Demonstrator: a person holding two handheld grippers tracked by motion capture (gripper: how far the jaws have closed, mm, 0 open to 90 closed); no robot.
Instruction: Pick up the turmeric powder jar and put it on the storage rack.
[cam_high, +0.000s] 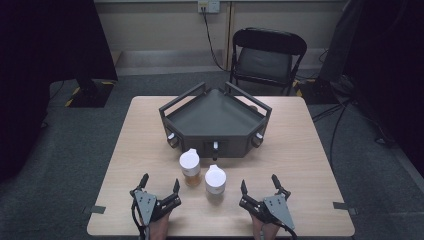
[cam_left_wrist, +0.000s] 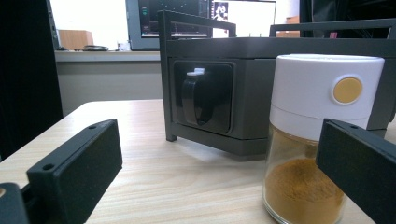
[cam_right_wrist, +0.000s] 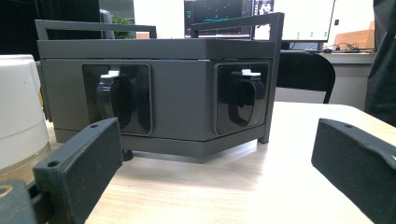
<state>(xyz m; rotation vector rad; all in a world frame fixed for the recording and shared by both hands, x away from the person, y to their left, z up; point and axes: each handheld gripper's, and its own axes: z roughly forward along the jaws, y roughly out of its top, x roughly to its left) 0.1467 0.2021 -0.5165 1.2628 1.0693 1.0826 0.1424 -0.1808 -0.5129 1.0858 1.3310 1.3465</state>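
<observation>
The left tongs (cam_high: 160, 187) rest at the near edge of the counter (cam_high: 310, 165) with their jaws apart and nothing between them. The right tongs (cam_high: 260, 186) sit at the near right in the same way, jaws spread wide and empty. In the left gripper view the spice jar (cam_left_wrist: 322, 140), white-capped with orange-brown powder in its glass base, stands just ahead and right of the open jaws, its right side partly behind the right jaw; whether that jaw touches the glass I cannot tell. From the high view this jar (cam_high: 190, 167) stands between the two tongs, a little left of centre, and a second jar (cam_high: 215, 182), also white-capped, stands just to its right and nearer. Its white cap and pale contents show at the left edge of the right gripper view (cam_right_wrist: 18, 112).

Beyond both jars, at the middle of the counter, sits the dark grey rack (cam_high: 215, 120), an angled tray with rails and front pockets.

Judging by this, the work has barely begun: neither jar is gripped or lifted, both stand upright on the counter in front of the rack, and every grasp and placement is left to do.
</observation>
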